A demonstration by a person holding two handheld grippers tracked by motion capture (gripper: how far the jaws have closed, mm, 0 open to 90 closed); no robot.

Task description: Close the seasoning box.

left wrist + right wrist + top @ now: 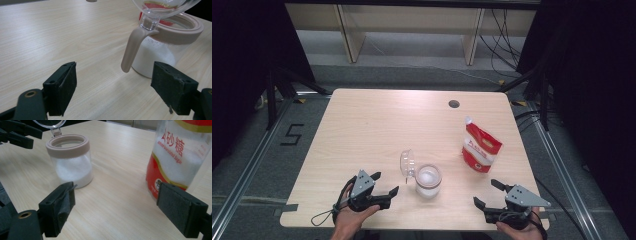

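My left tongs [386, 183] hovered spread and empty over the near edge of the pale wooden desk [377, 125], with the sugar jar [428, 181] just to their right. The jar stood upright near the desk's front, part-filled with white sugar, its clear hinged lid [407, 162] flipped open and tilted up on its left side. From the left gripper view, the lid's beige latch [132, 50] hung down between my jaws and the jar, with bare wood in between. My right tongs [487, 193] were likewise spread, holding nothing, near the front right corner. Beyond them the red-and-white sugar pouch [480, 146] sat well apart from the jar. A round cable hole [454, 104] marked the far side of the desk.
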